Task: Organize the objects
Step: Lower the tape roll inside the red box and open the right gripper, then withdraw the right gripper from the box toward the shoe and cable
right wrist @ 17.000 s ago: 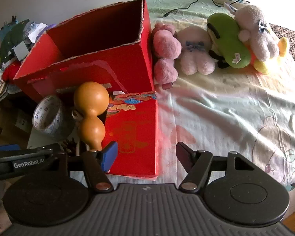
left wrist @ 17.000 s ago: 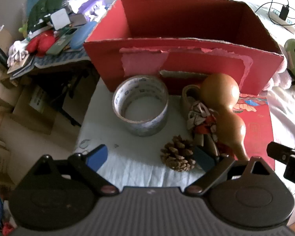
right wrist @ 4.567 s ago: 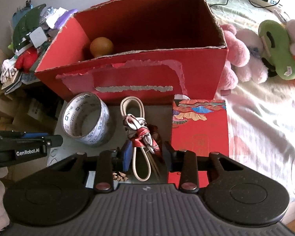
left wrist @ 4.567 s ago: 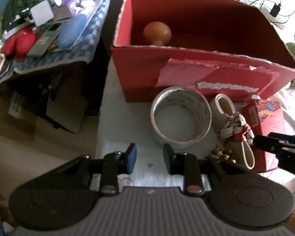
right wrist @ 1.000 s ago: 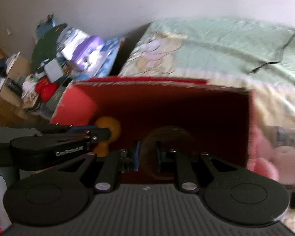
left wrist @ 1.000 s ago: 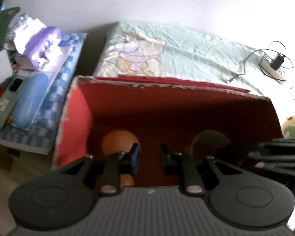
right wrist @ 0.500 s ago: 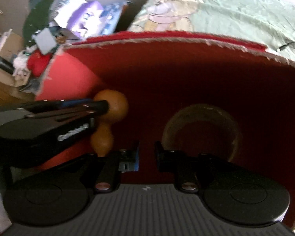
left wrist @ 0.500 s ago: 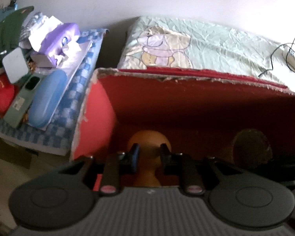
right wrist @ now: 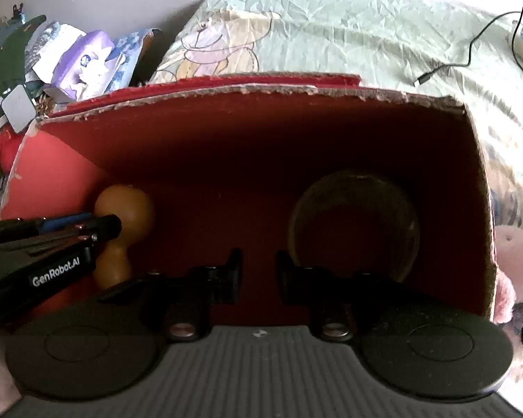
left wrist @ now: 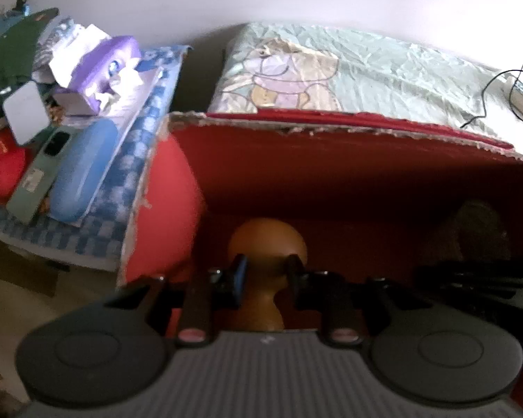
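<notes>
Both grippers hang over the open red cardboard box [right wrist: 66, 174]. An orange gourd [left wrist: 266, 240] stands inside at the box's left end, also in the right wrist view [right wrist: 129, 205]. A tape roll [right wrist: 354, 223] lies in the right part of the box, dim in the left wrist view [left wrist: 477, 230]. My left gripper [left wrist: 266, 270] has its jaws a small gap apart, straddling the gourd's neck in view, nothing gripped; it also shows from the side [right wrist: 97, 224]. My right gripper [right wrist: 258, 264] is a small gap apart and empty, left of the roll.
A cluttered side table with a blue case [left wrist: 80, 170], a phone [left wrist: 38, 174] and a purple tissue pack [left wrist: 104, 66] stands left of the box. A bed sheet [right wrist: 331, 35] with a cable [right wrist: 470, 52] lies behind. Pink plush [right wrist: 512, 254] sits at right.
The tape roll left my right gripper and now lies in the box. Both grippers have shifted slightly over the box; the left one now lines up with the gourd.
</notes>
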`<action>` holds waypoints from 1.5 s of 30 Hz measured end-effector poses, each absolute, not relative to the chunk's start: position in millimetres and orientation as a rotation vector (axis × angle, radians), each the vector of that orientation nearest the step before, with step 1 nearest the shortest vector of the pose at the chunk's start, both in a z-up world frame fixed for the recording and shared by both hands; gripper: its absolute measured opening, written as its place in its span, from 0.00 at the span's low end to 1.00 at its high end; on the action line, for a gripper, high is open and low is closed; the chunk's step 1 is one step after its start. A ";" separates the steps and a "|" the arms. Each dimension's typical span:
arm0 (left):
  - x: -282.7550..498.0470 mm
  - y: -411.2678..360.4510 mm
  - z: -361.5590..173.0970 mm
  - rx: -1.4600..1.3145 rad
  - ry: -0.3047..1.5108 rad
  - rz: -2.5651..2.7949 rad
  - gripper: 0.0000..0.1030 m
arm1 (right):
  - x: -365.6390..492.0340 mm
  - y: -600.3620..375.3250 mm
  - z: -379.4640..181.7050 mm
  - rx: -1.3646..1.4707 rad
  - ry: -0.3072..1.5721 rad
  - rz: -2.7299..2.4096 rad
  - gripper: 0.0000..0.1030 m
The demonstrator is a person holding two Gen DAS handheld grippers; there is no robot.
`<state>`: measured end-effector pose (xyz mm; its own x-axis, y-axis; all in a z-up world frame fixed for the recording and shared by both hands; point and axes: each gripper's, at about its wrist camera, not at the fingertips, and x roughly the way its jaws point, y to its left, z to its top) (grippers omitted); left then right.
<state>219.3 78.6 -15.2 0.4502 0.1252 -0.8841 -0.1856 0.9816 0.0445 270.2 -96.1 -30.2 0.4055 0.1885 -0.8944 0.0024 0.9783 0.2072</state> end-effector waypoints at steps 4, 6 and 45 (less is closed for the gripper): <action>220.4 77.7 -15.6 -0.045 1.094 0.227 0.25 | 270.2 -100.8 -30.8 0.215 1.144 0.122 0.20; 220.4 77.7 -16.2 -0.043 1.098 0.241 0.25 | 268.5 -102.9 -29.5 0.234 1.130 0.126 0.20; 59.2 5.3 56.0 0.080 0.915 0.144 0.27 | 69.2 -113.7 44.1 0.272 0.812 -0.087 0.24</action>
